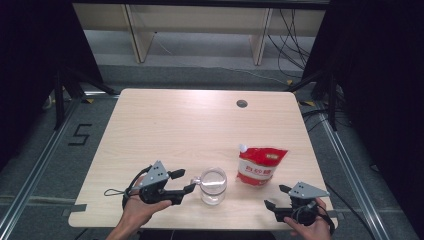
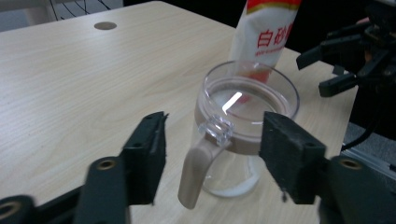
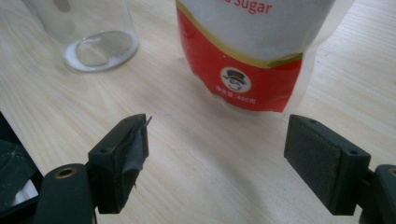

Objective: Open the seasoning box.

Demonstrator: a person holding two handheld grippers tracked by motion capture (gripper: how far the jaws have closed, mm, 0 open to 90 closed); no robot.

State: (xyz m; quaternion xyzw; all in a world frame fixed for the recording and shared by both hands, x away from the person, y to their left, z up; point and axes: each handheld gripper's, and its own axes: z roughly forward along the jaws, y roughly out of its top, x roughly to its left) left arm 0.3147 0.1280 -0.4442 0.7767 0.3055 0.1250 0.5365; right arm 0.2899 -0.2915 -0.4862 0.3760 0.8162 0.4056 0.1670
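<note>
left claw [image 2: 212, 154]: jaws apart, roughly mid-width. They flank the mug's handle, one jaw on each side. No pad presses on the handle, gaps show on both sides. Nothing held.
left claw, high view [image 1: 186, 182]: sits at the near left of the bench, jaws pointing right toward the mug, tips just short of the glass wall. The person's left hand [image 1: 137, 207] grips the body from below.
right claw [image 3: 217, 156]: jaws wide apart, empty, bare bench between them. Aimed at the base of the sugar pouch, close but not touching.
right claw, high view [image 1: 276, 196]: near right corner of the bench, jaws pointing left and slightly away from the person. It is held by the right hand [image 1: 311, 228].
mug [image 1: 213, 186]: clear glass, upright, at the near middle of the bench between the two claws. White residue ring at the bottom [image 2: 232, 184].
mug handle [image 2: 201, 164]: beige, faces the left claw, topped by a clear clip at the rim.
sugar pouch [image 1: 260, 165]: red and white, corner spout at top left, just right of and behind the mug. In the left gripper view it rises directly behind the mug [image 2: 264, 32]. Whether the two touch, cannot tell.
bench [image 1: 165, 125]: light wood, far half bare except for a dark cable grommet [image 1: 242, 103].
obstructions: none between the left claw and the handle. The mug stands well left of the right claw's line to the pouch [image 3: 254, 56].
</note>
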